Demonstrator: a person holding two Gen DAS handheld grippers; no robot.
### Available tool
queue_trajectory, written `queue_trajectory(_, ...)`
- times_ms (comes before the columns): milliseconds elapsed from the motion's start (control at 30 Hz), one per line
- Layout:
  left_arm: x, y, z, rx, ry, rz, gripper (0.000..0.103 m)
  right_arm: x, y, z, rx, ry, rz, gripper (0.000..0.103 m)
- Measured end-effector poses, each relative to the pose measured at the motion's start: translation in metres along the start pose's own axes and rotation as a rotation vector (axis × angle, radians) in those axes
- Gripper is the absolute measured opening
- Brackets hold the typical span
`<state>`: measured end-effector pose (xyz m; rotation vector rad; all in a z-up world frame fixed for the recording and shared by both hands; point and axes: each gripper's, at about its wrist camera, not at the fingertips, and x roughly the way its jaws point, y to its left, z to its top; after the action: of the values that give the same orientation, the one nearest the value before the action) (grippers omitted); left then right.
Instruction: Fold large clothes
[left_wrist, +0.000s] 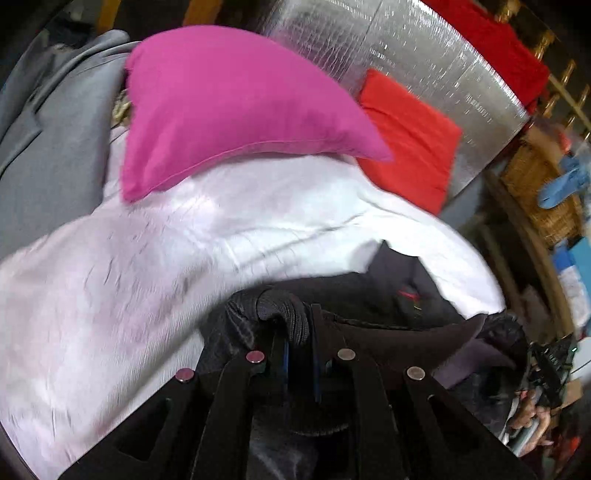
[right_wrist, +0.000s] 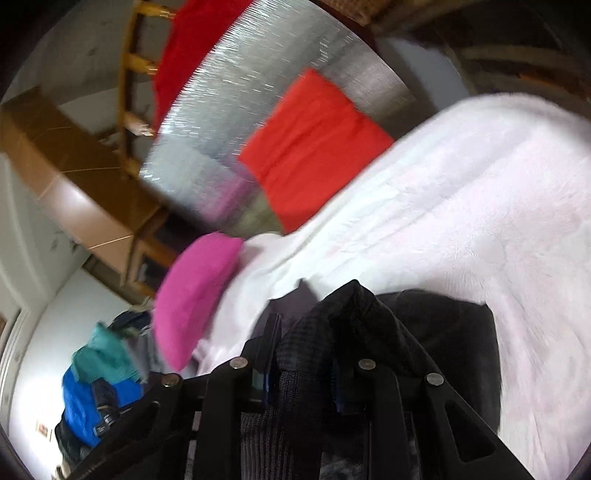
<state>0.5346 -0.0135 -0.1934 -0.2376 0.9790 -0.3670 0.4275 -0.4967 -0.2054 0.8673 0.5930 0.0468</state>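
white fleecy bed cover (left_wrist: 184, 236) spread wide across both views, rumpled and blurred. pink cushion (left_wrist: 221, 107) resting on its far part, orange-red cushion (left_wrist: 410, 136) just beyond at the cover's edge, against a shiny silver quilted sheet (left_wrist: 424, 55). grey garment (left_wrist: 48, 122) heaped to the left of the pink cushion in the left wrist view; red cloth (left_wrist: 491, 40) draped over a wooden rail behind the silver sheet. wooden furniture (right_wrist: 74, 177) and a blue and teal pile (right_wrist: 99, 376) off the bed's side in the right wrist view.

dark garment (left_wrist: 388, 295) lying on the white cover at the near edge, bunched and creased, pulled up at two places into the tongs. left gripper (left_wrist: 295, 332) clamped tight on a ribbed, rolled edge of that dark cloth, fold poking up between the fingers. right gripper (right_wrist: 306, 332) likewise pinched closed on a raised peak of the same dark fabric, the rest of the cloth trailing down to the right onto the cover.
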Motion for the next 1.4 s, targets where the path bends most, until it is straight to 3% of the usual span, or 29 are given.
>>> queue_trajectory(167,0.043,-0.004,0.022,0.005,0.032,0.021,0.010,0.032,-0.024,0.019,0.085,-0.019,-0.013,0.024)
queue_trajectory(300,0.066,-0.003,0.034,-0.024,0.030,0.021,0.011,0.044,-0.046,0.024,0.211,0.018,0.004,0.025)
queue_trajectory(467,0.077,-0.005,0.036,-0.054,0.033,0.018,0.014,0.031,-0.075,0.022,0.379,0.022,0.152,0.038)
queue_trajectory(500,0.071,-0.005,0.036,-0.053,0.024,-0.005,0.015,0.025,-0.075,0.021,0.398,0.017,0.184,0.049)
queue_trajectory(533,0.067,-0.004,0.037,-0.056,0.023,-0.024,0.020,0.013,-0.076,0.021,0.420,-0.009,0.214,0.069)
queue_trajectory(600,0.052,0.001,0.038,-0.090,0.019,-0.052,0.032,-0.013,-0.075,0.018,0.429,-0.095,0.224,0.090)
queue_trajectory(667,0.019,0.006,0.038,-0.119,-0.070,-0.054,0.067,-0.036,-0.070,0.016,0.392,-0.124,0.230,0.091)
queue_trajectory(700,0.005,0.008,0.038,-0.122,-0.115,-0.063,0.074,-0.049,-0.067,0.013,0.361,-0.113,0.209,0.091)
queue_trajectory(767,-0.031,0.012,0.033,-0.116,-0.198,-0.081,0.080,-0.070,-0.058,0.006,0.270,-0.093,0.122,0.091)
queue_trajectory(867,-0.055,0.018,0.014,-0.097,-0.139,-0.019,0.083,-0.085,-0.048,-0.010,0.166,-0.030,0.019,0.091)
queue_trajectory(900,-0.059,0.021,0.003,-0.071,-0.107,-0.013,0.083,-0.089,-0.048,-0.016,0.141,-0.005,-0.004,0.091)
queue_trajectory(1000,-0.057,0.034,-0.037,-0.022,-0.004,0.096,0.083,-0.085,-0.044,-0.033,0.073,0.078,-0.094,0.086)
queue_trajectory(1067,-0.048,0.047,-0.062,-0.023,0.069,0.147,0.083,-0.065,-0.035,-0.042,0.000,0.152,-0.179,0.071)
queue_trajectory(1133,-0.038,0.060,-0.077,-0.065,0.118,0.162,0.083,-0.047,-0.023,-0.049,-0.093,0.199,-0.287,0.049)
queue_trajectory(1167,-0.034,0.064,-0.082,-0.087,0.145,0.164,0.083,-0.043,-0.015,-0.051,-0.135,0.198,-0.320,0.044)
queue_trajectory(1233,-0.024,0.065,-0.086,-0.114,0.174,0.152,0.082,-0.046,0.006,-0.052,-0.201,0.170,-0.347,0.021)
queue_trajectory(1300,-0.024,0.057,-0.080,-0.093,0.136,0.148,0.067,-0.062,0.024,-0.051,-0.271,0.087,-0.357,0.018)
queue_trajectory(1333,-0.020,0.052,-0.078,-0.076,0.134,0.154,0.054,-0.070,0.032,-0.053,-0.300,0.051,-0.360,0.017)
queue_trajectory(1400,-0.011,0.040,-0.073,-0.044,0.145,0.197,0.051,-0.083,0.028,-0.059,-0.282,0.006,-0.354,0.017)
